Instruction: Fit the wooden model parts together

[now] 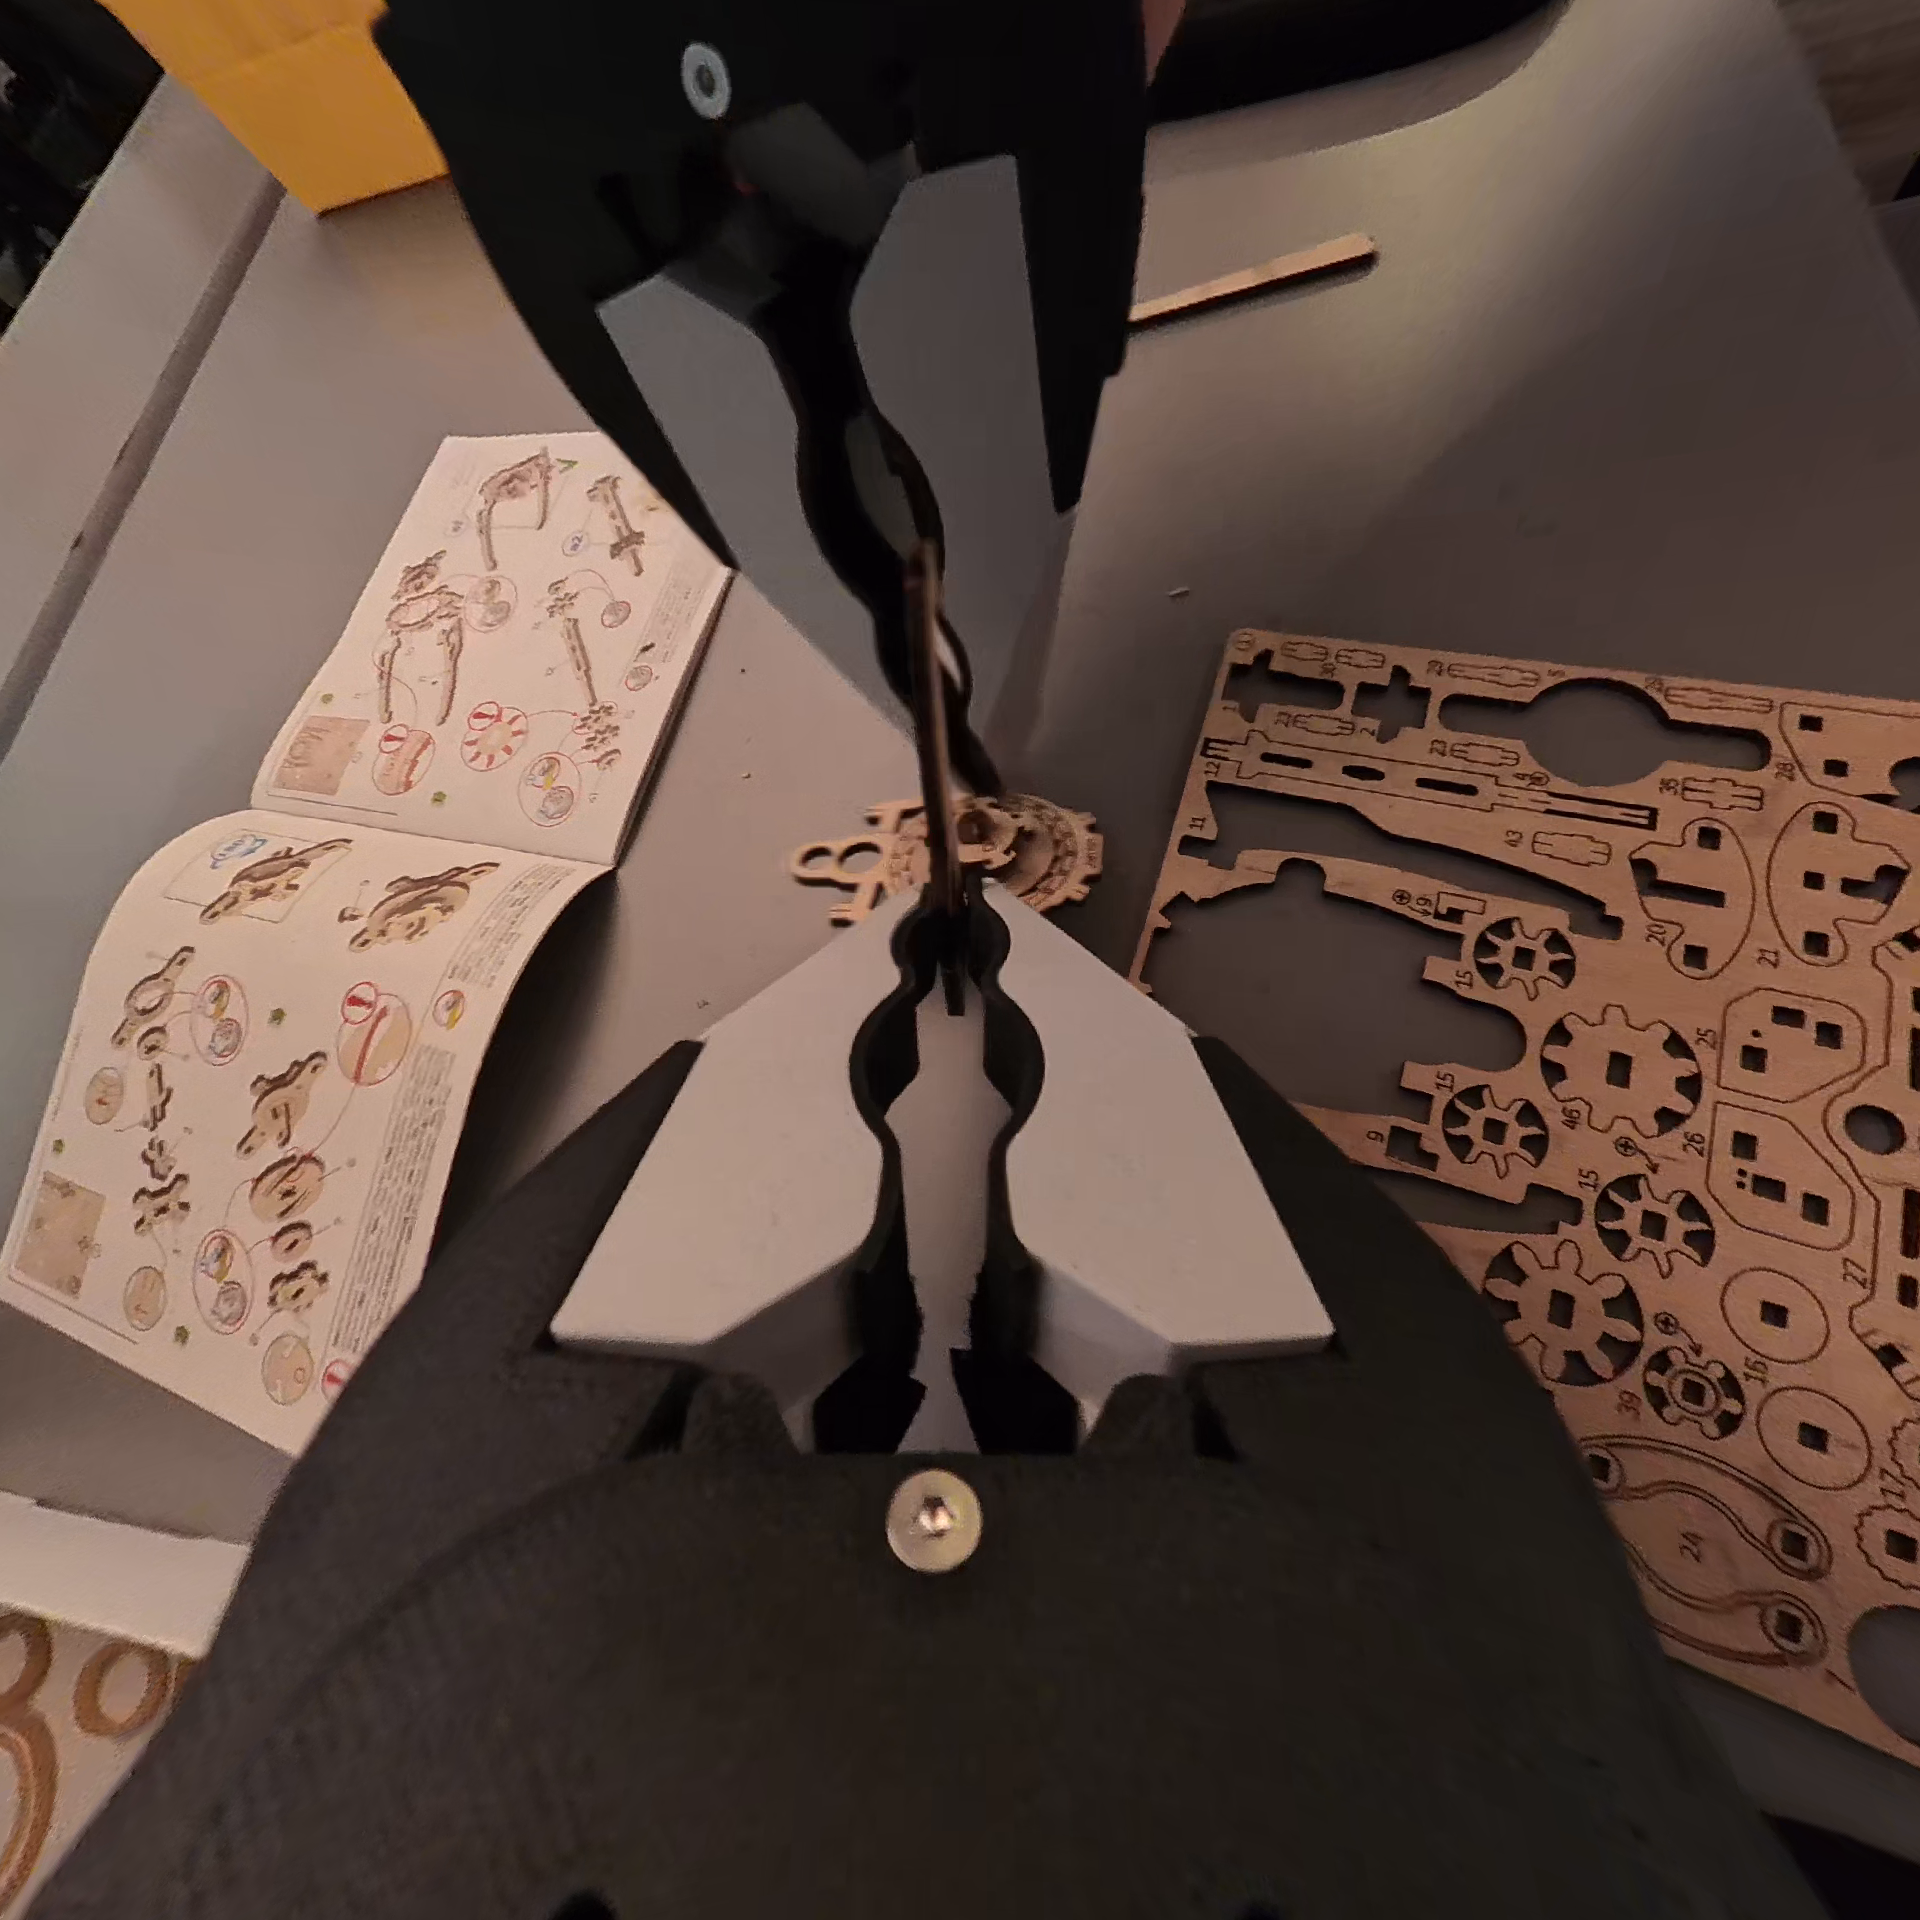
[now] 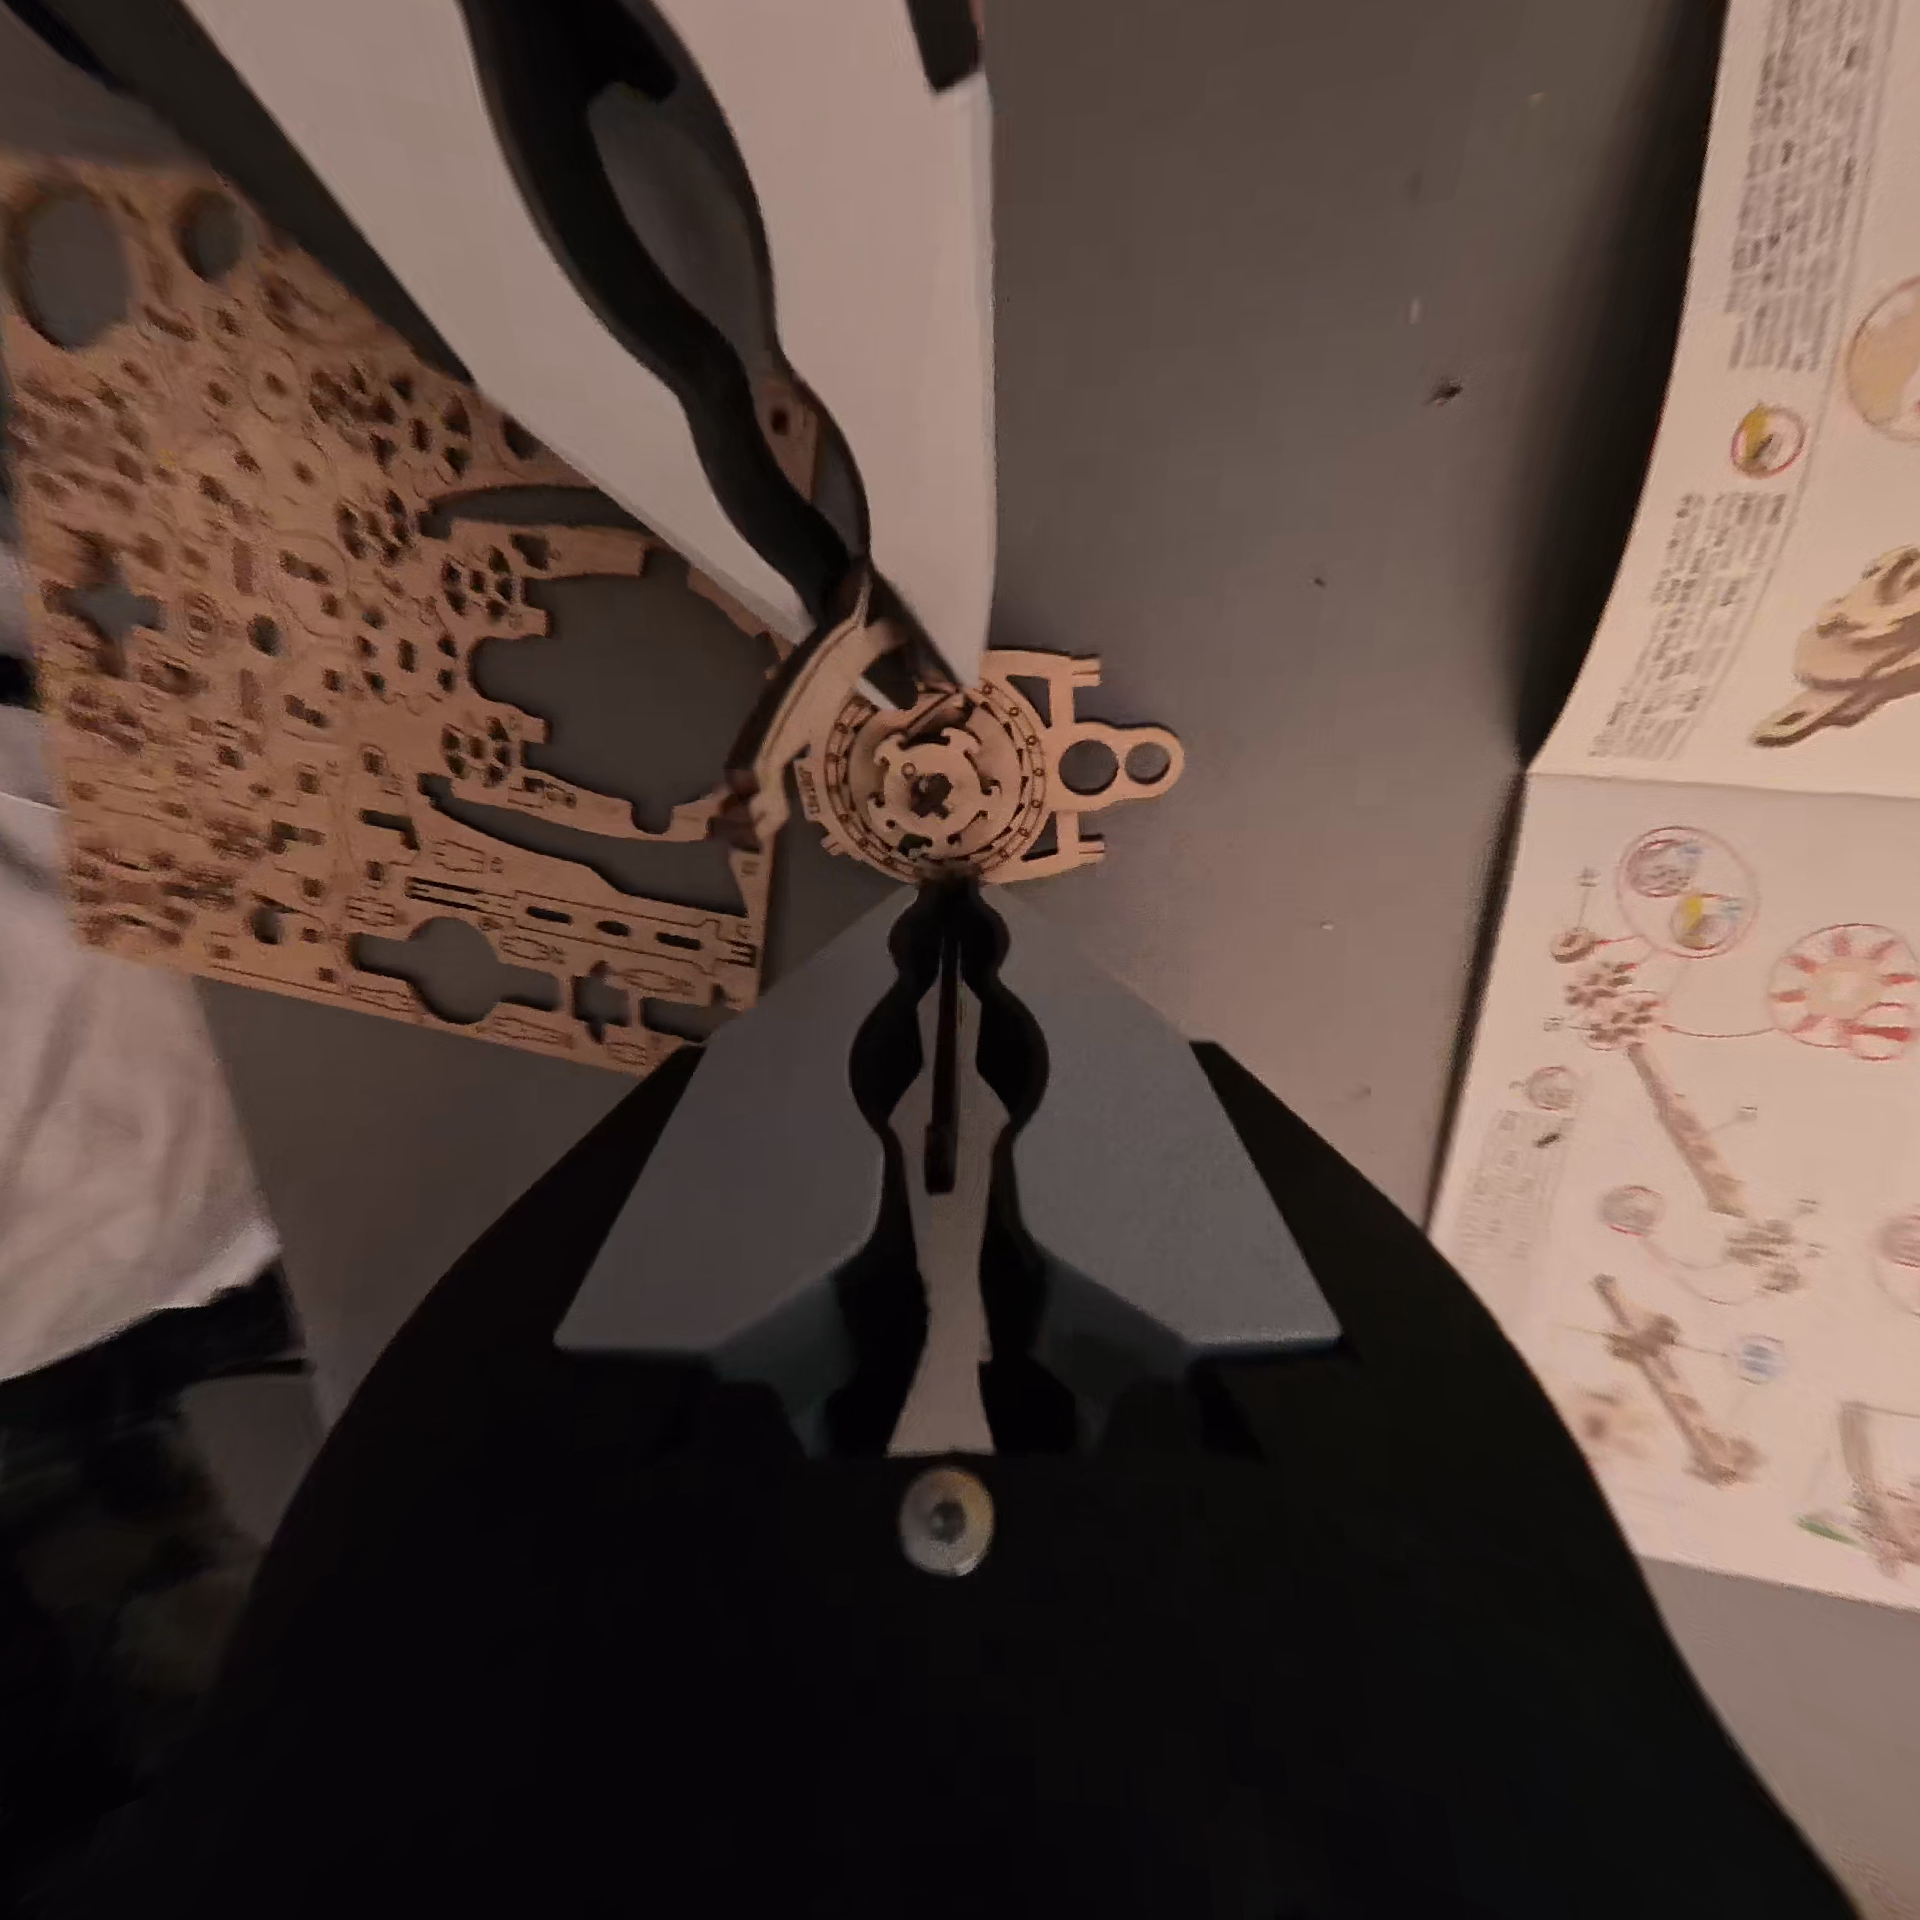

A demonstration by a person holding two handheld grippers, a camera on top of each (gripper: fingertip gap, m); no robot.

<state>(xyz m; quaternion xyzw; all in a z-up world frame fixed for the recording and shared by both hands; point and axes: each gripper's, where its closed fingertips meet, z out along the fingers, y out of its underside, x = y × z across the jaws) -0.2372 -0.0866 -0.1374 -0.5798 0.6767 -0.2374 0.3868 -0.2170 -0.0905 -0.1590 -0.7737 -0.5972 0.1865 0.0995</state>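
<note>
Left wrist view: a thin wooden piece (image 1: 935, 727) is pinched edge-on by the left tongs (image 1: 951, 961), its far end gripped by the right tongs (image 1: 914, 540) above the grey counter (image 1: 1455, 468). Below, the geared assembly (image 1: 997, 852) is seen lying, flanked by the instruction booklet (image 1: 312, 935) and the laser-cut parts sheet (image 1: 1662, 1143). Farther off, a wooden stick (image 1: 1252, 278) is noted.

You've got engraved part numbers scattered all over the wooden parts sheet (image 1: 1704, 1029), and fine print beside the drawings in your open booklet (image 1: 208, 1039), too small to read.
</note>
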